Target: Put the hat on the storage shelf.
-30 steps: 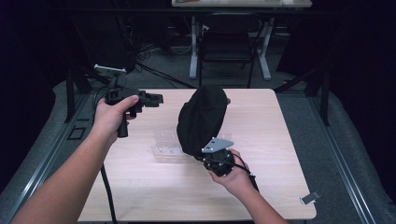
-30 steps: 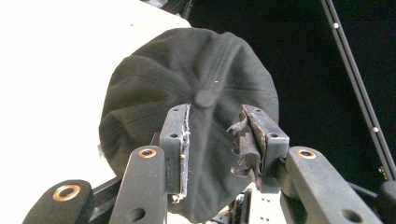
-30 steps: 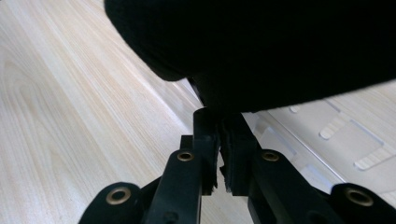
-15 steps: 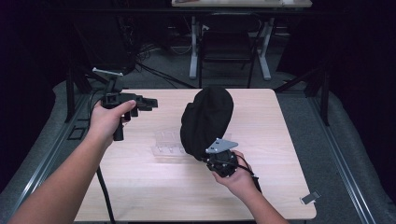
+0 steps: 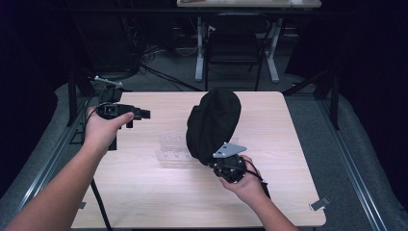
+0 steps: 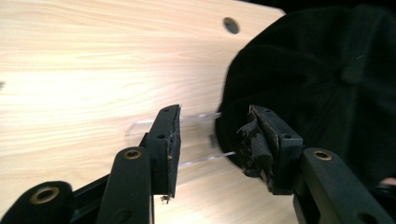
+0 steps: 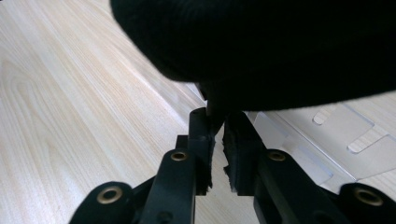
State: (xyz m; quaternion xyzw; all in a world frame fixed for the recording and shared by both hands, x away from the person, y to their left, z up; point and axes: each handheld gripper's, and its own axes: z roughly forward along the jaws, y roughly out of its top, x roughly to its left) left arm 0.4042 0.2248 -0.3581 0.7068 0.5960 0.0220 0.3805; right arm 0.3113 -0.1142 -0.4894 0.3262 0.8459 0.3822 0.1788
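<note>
Nearest the camera in the high view, the person's right hand (image 5: 248,180) holds the right gripper (image 5: 230,166) low over the table (image 5: 144,202), at about 5 o'clock from the middle. In the right gripper view its jaws are almost closed, and they pinch the bottom edge of a black cap (image 7: 261,46). The cap (image 5: 211,125) hangs up off the wood, standing tall and leaning toward 1 o'clock. It hides most of the gripper's front.

Just under and beside the cap, at its 9 o'clock side, lies a clear plastic tray (image 5: 175,147). It is see-through and hard to make out against the pale wood. In the right gripper view the tray (image 7: 327,140) shows flat cut-out shapes. What is inside it cannot be told, and part of it is hidden behind the cap.

Farther off, at 10 o'clock, the person's left hand (image 5: 103,130) holds the left gripper (image 5: 139,114) up above the table's edge. In the left gripper view its jaws stand wide apart with nothing between them. That view looks toward the tray (image 6: 196,126) and the cap (image 6: 327,84), both well apart from the gripper.

At the far end, beyond the table, there are chair legs (image 5: 231,67) in the dark, hard to see well.
</note>
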